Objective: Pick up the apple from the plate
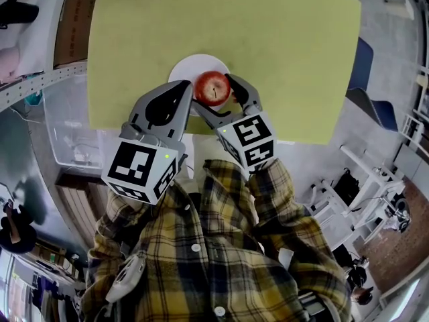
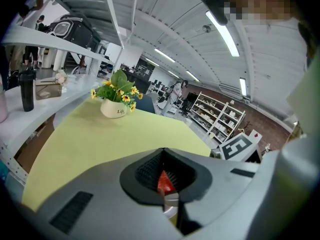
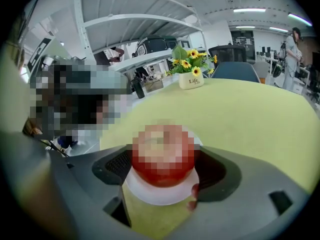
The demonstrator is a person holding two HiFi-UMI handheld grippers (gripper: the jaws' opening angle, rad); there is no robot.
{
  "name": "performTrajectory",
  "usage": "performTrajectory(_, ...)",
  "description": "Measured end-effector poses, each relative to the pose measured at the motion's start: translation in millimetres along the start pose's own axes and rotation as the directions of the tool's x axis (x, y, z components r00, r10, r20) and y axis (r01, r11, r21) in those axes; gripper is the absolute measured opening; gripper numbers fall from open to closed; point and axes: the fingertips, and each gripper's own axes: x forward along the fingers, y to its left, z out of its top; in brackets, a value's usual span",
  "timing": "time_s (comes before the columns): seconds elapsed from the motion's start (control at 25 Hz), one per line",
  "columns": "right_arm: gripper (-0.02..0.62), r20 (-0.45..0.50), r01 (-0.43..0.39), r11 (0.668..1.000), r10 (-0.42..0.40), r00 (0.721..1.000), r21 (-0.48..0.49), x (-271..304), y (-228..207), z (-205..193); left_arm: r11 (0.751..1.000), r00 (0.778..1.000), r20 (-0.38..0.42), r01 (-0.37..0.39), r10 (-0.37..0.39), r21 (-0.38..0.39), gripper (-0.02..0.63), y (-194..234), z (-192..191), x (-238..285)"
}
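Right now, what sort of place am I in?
Probably a large open-plan office or lab: storage shelves, long ceiling lights and an office chair beyond the yellow-green table.

Yellow-green table, seen from above. A white pot of yellow flowers stands upright near its far end. A black bottle and a brown box stand side by side on the white counter beside it. Shelving fills the background.

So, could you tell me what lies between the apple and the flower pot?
Past the plate, only bare green tabletop separates apple and flower pot, as the right gripper view shows.
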Motion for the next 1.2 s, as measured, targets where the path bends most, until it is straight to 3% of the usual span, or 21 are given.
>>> performTrajectory(0.2,0.377,0.039,-0.018,0.999,0.017,0.999,0.026,-17,3,17,1.000,1.000,0.029,-0.004,0.004,0.014,0.006,-5,19,-10)
performTrajectory(0.72,0.377,0.200,-0.017,0.999,0.025,0.979,-0.041,-91,23,88,0.996,0.990,0.135,0.021,-0.033,0.089,0.006,-52,82,-35)
performTrajectory(1.2,0.377,0.388,0.011,0.998,0.016,0.922,-0.067,-169,36,145,0.988,0.968,0.248,-0.001,-0.038,0.155,0.006,-73,134,-65)
